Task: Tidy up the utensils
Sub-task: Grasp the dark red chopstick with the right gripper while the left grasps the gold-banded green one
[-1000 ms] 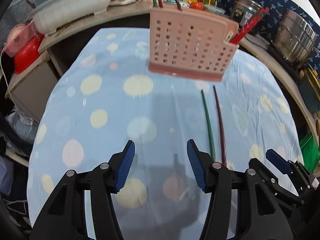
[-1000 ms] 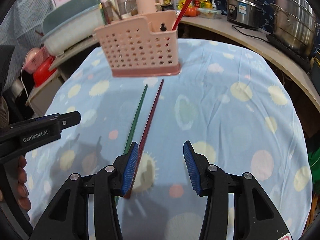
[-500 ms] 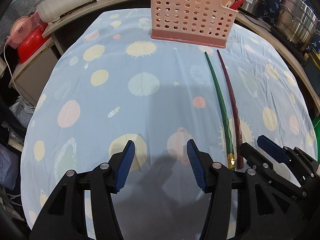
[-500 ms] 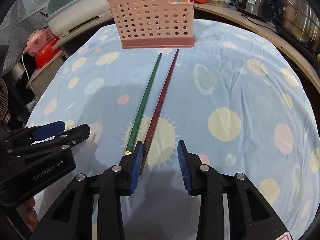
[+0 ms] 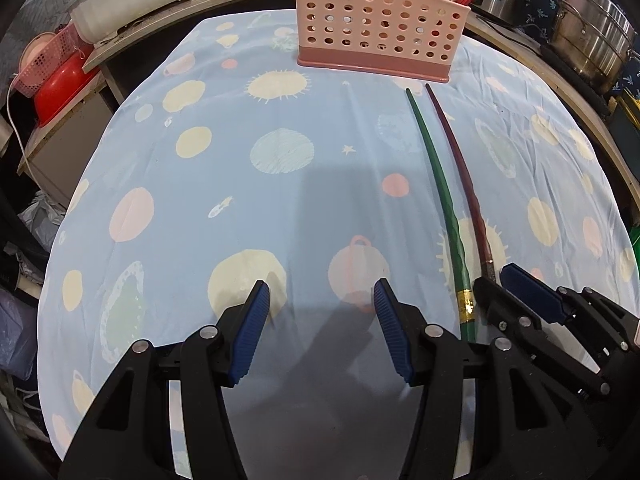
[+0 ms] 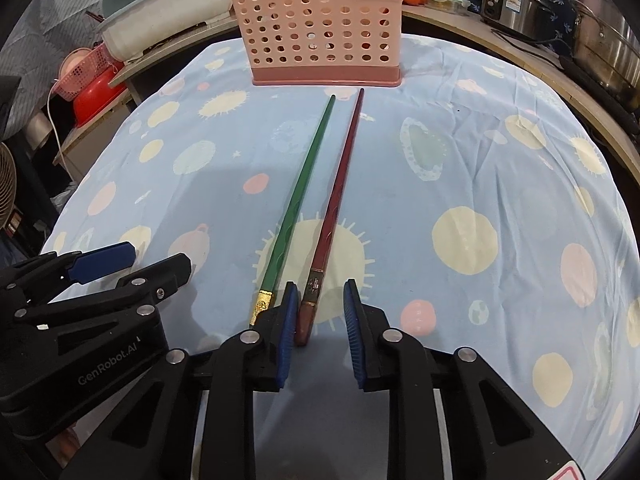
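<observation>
The red chopstick [image 6: 336,204] should be pinched near its thick end and lifted alone, so the green chopstick [image 6: 298,204] just beside is not dragged. The right gripper [image 6: 320,304] is closing, with the red chopstick's end between its jaws, touched by the left pad only. Nothing is held by the half-open left gripper [image 5: 320,304]. The pink basket [image 6: 320,36] is seen far ahead.

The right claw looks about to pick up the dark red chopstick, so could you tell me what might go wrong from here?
1. The right claw is closing on the very end of the dark red chopstick, so the stick may pivot or slip when lifted.
2. The green chopstick lies right beside the claw's left finger and could get nudged.
3. The pink basket sits just past the tips, so a forward push could bump it.
</observation>
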The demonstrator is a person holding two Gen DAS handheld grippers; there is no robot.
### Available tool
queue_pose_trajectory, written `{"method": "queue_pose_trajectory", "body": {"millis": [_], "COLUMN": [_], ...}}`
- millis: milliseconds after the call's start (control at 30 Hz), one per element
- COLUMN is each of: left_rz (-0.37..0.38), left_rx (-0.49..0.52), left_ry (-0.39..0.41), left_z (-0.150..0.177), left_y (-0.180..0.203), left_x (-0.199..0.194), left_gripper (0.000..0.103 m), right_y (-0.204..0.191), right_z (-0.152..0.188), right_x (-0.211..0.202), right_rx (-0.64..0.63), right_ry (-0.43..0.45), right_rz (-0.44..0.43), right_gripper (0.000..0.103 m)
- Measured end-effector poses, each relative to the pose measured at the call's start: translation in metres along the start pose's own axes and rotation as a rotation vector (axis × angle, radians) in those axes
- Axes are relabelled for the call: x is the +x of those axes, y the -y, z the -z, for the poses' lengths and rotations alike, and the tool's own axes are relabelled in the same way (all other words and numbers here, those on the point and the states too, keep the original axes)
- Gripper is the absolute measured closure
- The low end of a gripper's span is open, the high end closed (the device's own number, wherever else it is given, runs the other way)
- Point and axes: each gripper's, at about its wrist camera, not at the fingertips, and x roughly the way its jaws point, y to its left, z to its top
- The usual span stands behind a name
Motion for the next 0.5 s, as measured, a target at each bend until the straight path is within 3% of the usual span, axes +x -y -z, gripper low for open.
{"method": "queue_pose_trajectory", "body": {"millis": [67,500], "left_rz": [0.007,0.096], "left_rx": [0.005,0.087], "left_ry": [0.001,0.011], "left_z": [0.001,0.012], "left_y": [0.002,0.039], "left_x": [-0.001,-0.004], "left_gripper": [0.049,0.039], "right_y": [0.005,0.038], "right_z": [0.002,0.020], "right_x": [-0.001,-0.015], "right_rx": [0.012,0.096], "right_ry": [0.000,0.011], "right_rz": [-0.002,0.023], "right_gripper": [0.094,0.096]}}
